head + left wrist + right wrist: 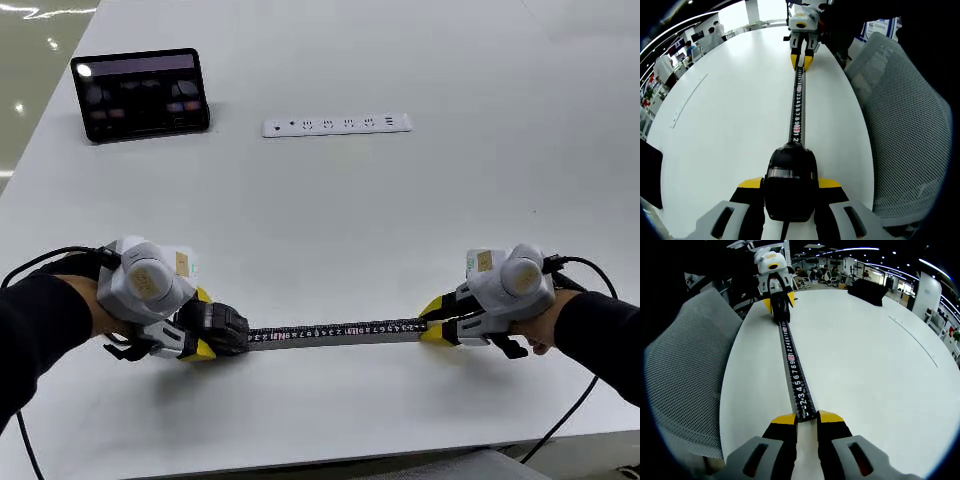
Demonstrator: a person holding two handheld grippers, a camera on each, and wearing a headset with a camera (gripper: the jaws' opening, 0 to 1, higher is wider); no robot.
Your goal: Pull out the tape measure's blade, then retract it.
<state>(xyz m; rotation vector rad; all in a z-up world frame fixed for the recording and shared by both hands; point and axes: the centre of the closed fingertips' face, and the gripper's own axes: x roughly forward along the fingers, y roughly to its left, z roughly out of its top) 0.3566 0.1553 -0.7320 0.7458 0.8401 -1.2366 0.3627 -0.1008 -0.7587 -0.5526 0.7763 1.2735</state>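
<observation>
Tape measure (222, 328) sat clamped in the left hand-held gripper (204, 322); the right hand-held gripper (432, 321) pinched the end of its extended blade (335, 332); a power strip (337, 124) lay well beyond.

The table (330, 200) is smooth and white, faintly sheened. The tape measure's case (790, 180) looks matt black plastic, its blade (797, 380) thin and dull. The chair (685, 370) is grey mesh.

The blade's (797, 385) tip is hidden between the jaws of the right tool (806, 419). The left tool (790, 183) covers the sides of the tape measure's case (790, 170). At 10 o'clock on the table (400, 220), a tablet (140, 93) shows a blurred, unreadable screen. At 3 o'clock in the left gripper view, a mesh chair (905, 130) is cut off by the edge.
</observation>
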